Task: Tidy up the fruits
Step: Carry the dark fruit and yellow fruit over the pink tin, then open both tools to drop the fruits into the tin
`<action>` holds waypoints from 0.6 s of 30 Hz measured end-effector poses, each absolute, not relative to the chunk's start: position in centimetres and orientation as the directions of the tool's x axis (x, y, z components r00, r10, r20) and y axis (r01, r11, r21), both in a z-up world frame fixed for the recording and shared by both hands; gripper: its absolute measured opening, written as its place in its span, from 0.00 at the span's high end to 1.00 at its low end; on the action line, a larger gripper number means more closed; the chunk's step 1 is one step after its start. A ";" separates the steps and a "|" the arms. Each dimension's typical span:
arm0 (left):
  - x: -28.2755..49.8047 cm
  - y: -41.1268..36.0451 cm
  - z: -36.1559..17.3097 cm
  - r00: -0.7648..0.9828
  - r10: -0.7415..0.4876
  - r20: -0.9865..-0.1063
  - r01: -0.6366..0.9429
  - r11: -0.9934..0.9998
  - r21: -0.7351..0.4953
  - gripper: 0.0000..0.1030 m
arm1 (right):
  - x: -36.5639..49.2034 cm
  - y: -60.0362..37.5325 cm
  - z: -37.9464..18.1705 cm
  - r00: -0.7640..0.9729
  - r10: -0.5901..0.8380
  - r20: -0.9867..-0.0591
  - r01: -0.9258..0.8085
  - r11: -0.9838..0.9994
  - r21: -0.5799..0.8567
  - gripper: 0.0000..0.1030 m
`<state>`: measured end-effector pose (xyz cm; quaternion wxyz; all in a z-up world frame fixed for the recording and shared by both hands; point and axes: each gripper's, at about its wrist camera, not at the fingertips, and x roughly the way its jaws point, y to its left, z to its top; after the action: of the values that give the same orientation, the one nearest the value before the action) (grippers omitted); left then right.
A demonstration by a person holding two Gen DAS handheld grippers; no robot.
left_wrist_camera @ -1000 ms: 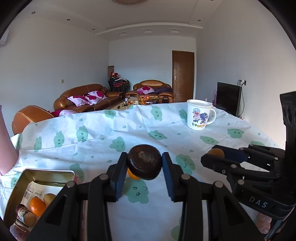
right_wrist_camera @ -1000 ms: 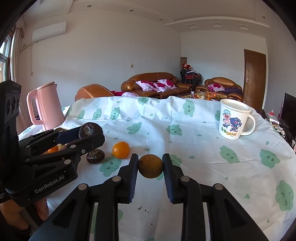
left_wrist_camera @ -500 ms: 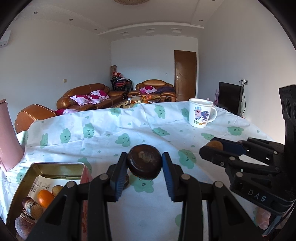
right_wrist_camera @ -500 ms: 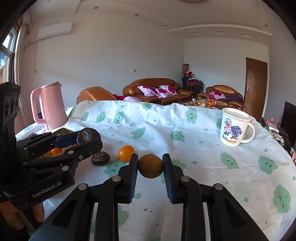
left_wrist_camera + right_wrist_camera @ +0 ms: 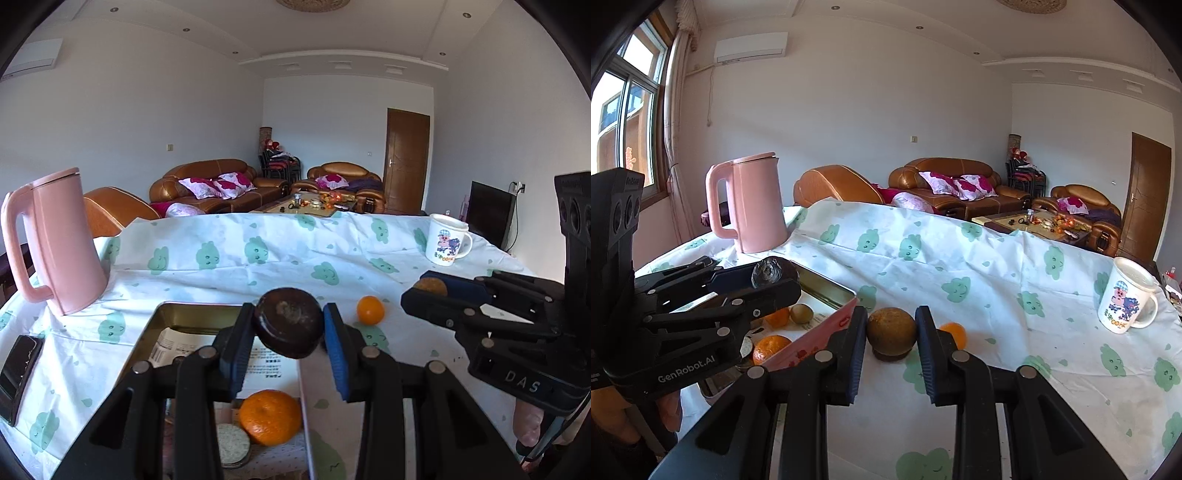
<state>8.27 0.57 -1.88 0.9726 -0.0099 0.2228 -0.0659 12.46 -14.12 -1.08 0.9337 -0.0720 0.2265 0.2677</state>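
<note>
home living room: brown leather sofas [image 5: 945, 181] with floral cushions at the far side, cluttered coffee table [image 5: 1039, 225], wooden door [image 5: 406, 160] far right, wall air conditioner [image 5: 751, 47], curtained window [image 5: 631, 99] left, near table under a cloud-print cloth [image 5: 960, 266].

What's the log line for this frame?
left gripper: shut on dark fruit | right gripper: shut on brown fruit | tin: open | orange: on cloth

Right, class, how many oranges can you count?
3 oranges: two inside the tin, one loose on the tablecloth. The left gripper hides part of the tin, so more may lurk.
</note>
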 end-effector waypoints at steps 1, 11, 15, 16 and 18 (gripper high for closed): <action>8.2 1.4 -2.0 0.890 -0.123 -0.438 0.110 0.992 -0.055 0.62 | 12.6 -13.4 -1.2 0.744 0.478 -0.467 -0.545 0.838 -0.012 0.72; 9.0 6.4 -4.0 0.856 -0.094 -0.508 0.033 0.991 -0.128 0.62 | 13.8 -7.2 -2.6 0.662 0.532 -0.528 -0.624 0.781 0.004 0.72; 9.1 6.8 -4.8 0.843 -0.101 -0.529 0.034 0.990 -0.136 0.63 | 14.4 -5.4 -3.7 0.640 0.526 -0.560 -0.639 0.769 -0.008 0.72; 9.2 7.0 -4.9 0.842 -0.091 -0.532 0.024 0.991 -0.131 0.62 | 14.5 -5.2 -3.9 0.637 0.524 -0.566 -0.638 0.770 -0.005 0.72; 9.3 7.4 -5.2 0.835 -0.103 -0.540 0.027 0.989 -0.147 0.62 | 15.0 -4.9 -4.3 0.623 0.525 -0.580 -0.640 0.769 0.009 0.72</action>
<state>9.31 7.44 -5.16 0.9557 -0.0665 0.2848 -0.0340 15.00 -4.85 -4.29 0.8953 -0.0994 0.2876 0.3253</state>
